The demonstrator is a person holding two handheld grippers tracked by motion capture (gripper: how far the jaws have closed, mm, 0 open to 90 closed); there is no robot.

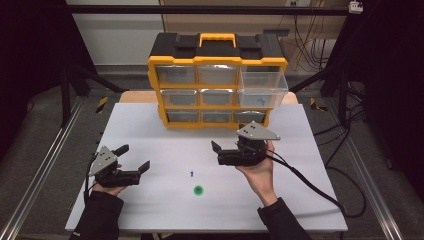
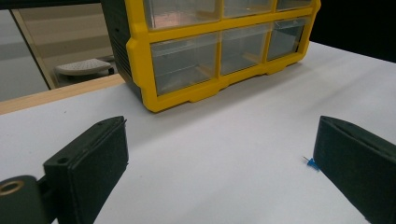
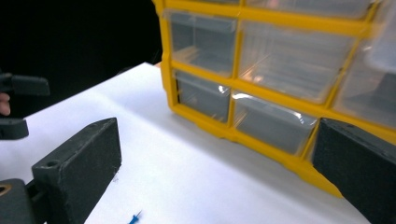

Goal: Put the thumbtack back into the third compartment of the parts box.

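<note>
Between the wide-open, empty left gripper and right gripper, the small blue pin is best approached squarely.

The high view looks forward and down over my whole white table, the yellow drawer cabinet upper centre. My left gripper view skims low across the table, cabinet at top. My right gripper view sits closer, cabinet upper right.
</note>
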